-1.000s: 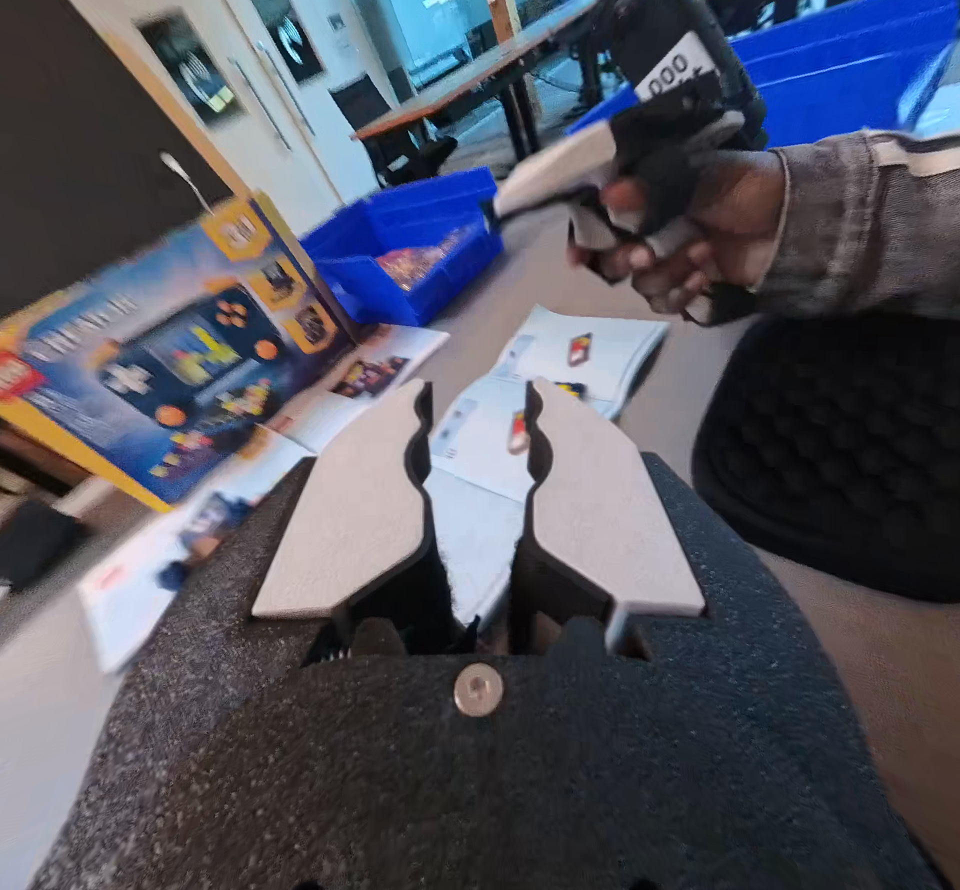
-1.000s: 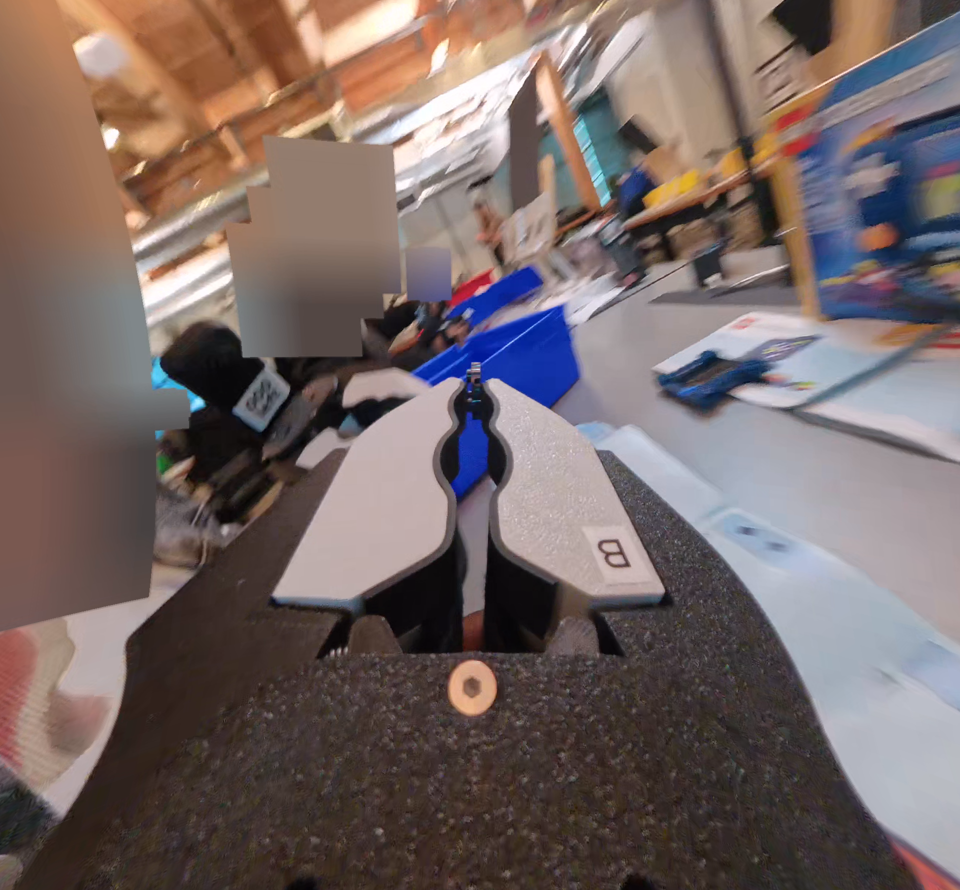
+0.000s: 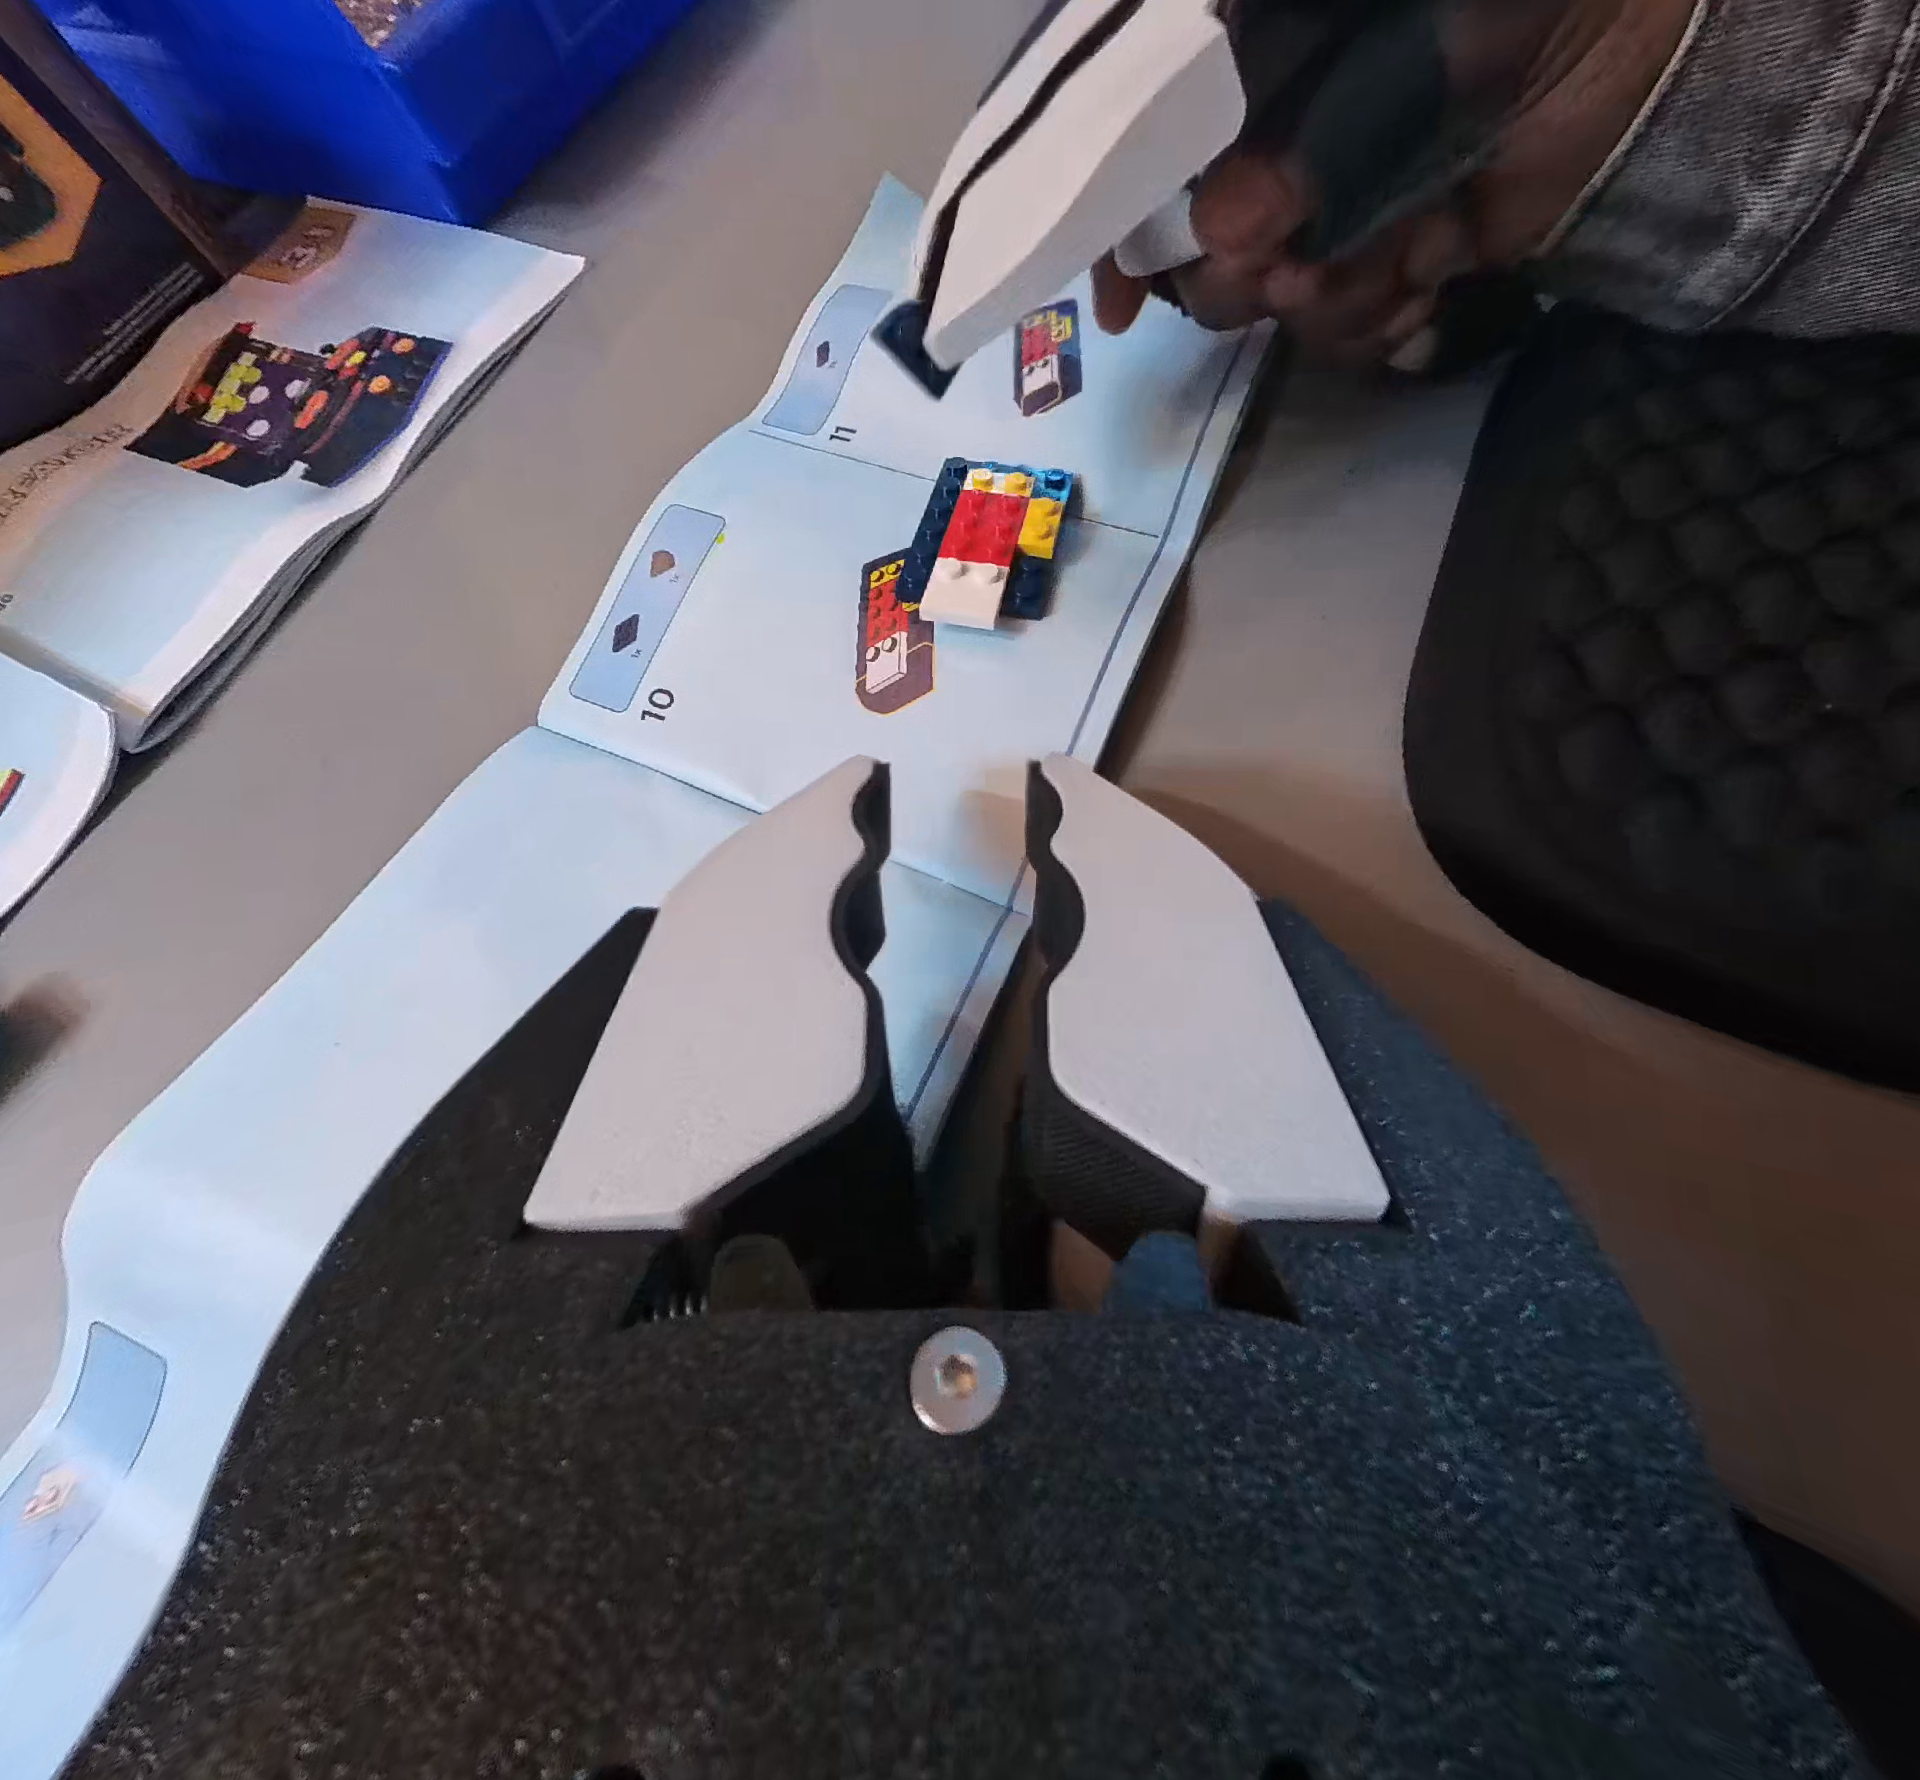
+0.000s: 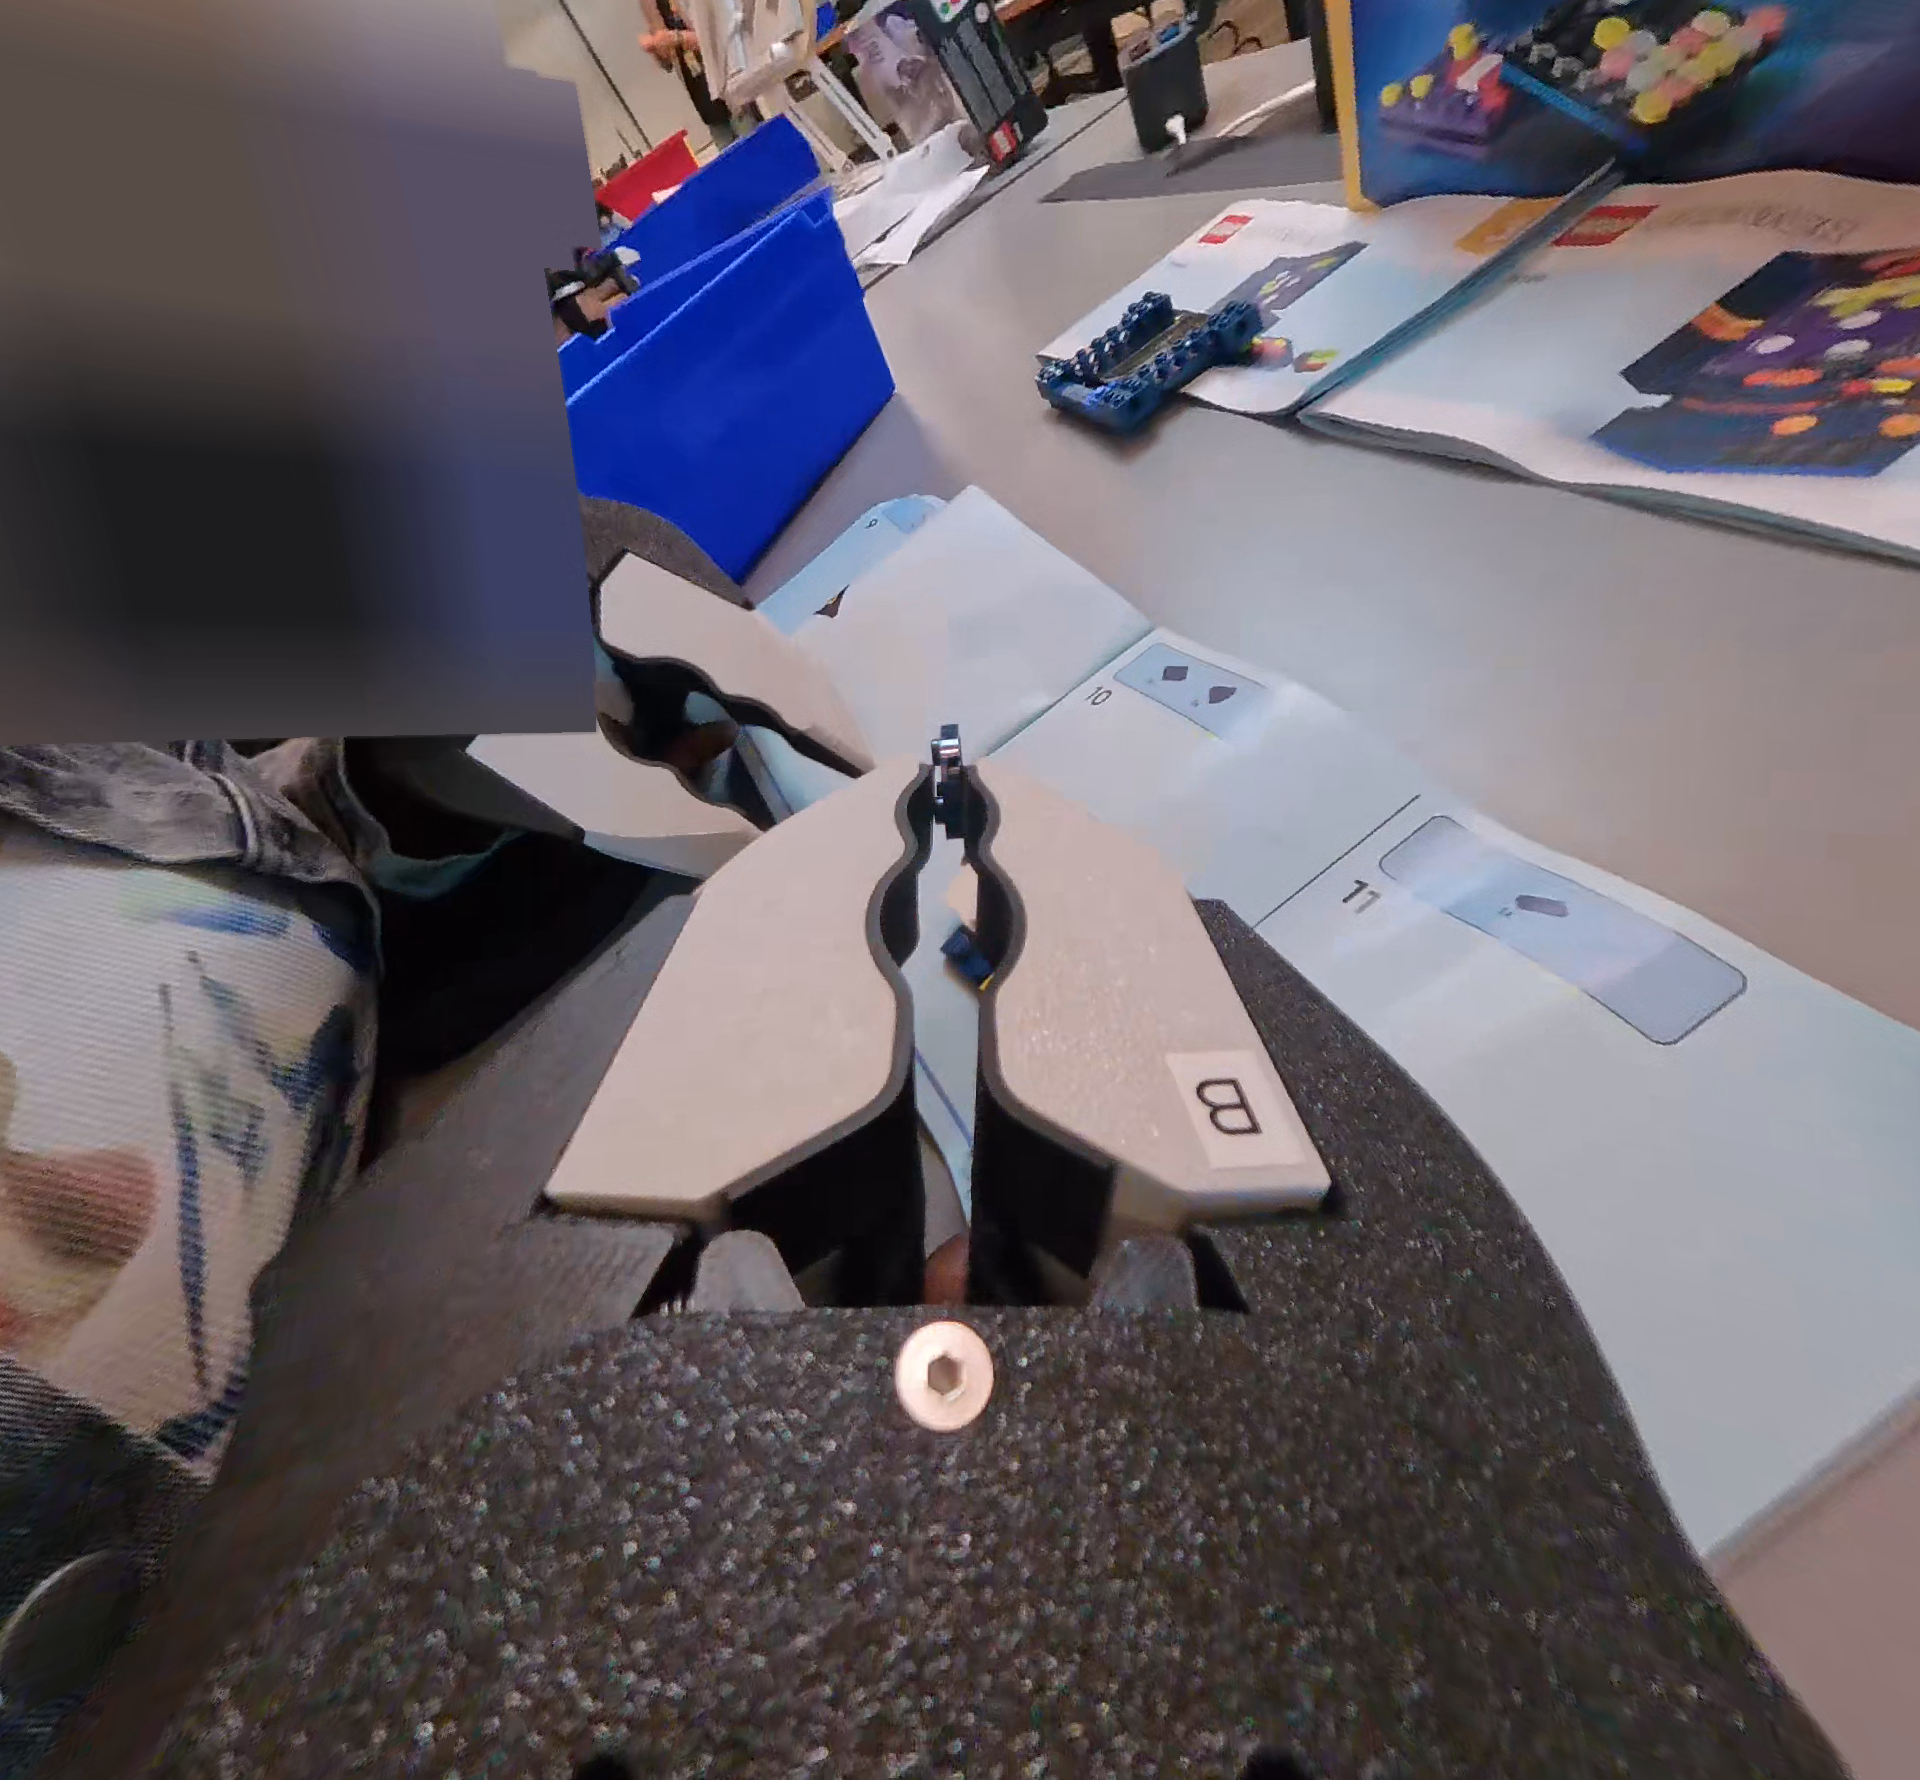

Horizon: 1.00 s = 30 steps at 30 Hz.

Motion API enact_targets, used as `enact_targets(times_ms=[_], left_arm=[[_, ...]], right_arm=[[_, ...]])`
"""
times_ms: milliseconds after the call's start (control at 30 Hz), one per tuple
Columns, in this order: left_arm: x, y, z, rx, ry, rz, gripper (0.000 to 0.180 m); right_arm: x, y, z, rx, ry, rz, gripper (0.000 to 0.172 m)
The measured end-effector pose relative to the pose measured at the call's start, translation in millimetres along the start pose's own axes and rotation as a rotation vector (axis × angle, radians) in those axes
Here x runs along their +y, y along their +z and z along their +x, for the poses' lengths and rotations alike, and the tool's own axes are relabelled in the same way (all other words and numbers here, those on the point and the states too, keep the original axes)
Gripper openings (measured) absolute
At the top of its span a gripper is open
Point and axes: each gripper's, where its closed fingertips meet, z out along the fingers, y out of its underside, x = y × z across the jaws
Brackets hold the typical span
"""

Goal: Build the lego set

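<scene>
My left gripper (image 3: 956, 785) is open and empty, low over an open light-blue instruction booklet (image 3: 748, 608). A small brick build (image 3: 992, 541) of dark blue, red, yellow and white lies on the page just ahead of it. My right gripper (image 4: 948, 790) is shut on a small dark blue plate (image 4: 948, 764) held edge-on at the fingertips. In the left wrist view the right gripper (image 3: 930, 343) points down at the page beyond the build, with the dark plate (image 3: 909, 348) at its tip. The left gripper's fingers (image 4: 727, 660) show at the left of the right wrist view.
Blue bins (image 3: 416, 37) (image 4: 727, 390) stand at the back. A boxed brick set (image 4: 1621, 16) and other booklets (image 3: 260, 442) lie on the grey table. A dark blue brick frame (image 4: 1143, 359) sits on one booklet. A black cushion (image 3: 1683, 691) is at the right. About 7 cm separates my left fingertips from my right.
Both grippers have tipped down from looking across the room to the booklet. The right gripper stays shut on the small dark plate and has come down to the page. The left stays open.
</scene>
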Motion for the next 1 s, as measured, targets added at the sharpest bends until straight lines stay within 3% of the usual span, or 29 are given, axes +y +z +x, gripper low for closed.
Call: enact_targets(times_ms=[200, 467, 633, 667, 800, 1000], left_arm=[[5.8, 3.1, 1.6, 0.03, -0.017, -0.038, 0.022], [12.1, 6.1, 2.3, 0.046, -0.027, -0.083, 0.021], [11.5, 5.7, 1.4, 0.043, -0.034, -0.078, 0.022], [11.6, 5.9, 1.6, 0.042, -0.031, -0.08, 0.022], [12.2, 6.2, 2.2, 0.043, -0.025, -0.085, 0.022], [14.0, 7.1, 3.4, 0.047, -0.015, -0.099, 0.023]], right_arm=[[-7.8, -8.5, 13.3, 0.042, 0.079, 0.07, 0.005], [17.4, -3.5, 29.5, 0.207, -0.02, -0.143, 0.005], [18.6, -4.2, 35.7, 0.239, 0.007, -0.15, 0.005], [17.7, -5.8, 39.6, 0.263, 0.021, -0.141, 0.007], [15.3, -9.5, 47.3, 0.309, 0.043, -0.122, 0.043], [30.6, -7.6, 49.0, 0.347, -0.035, -0.256, 0.057]])
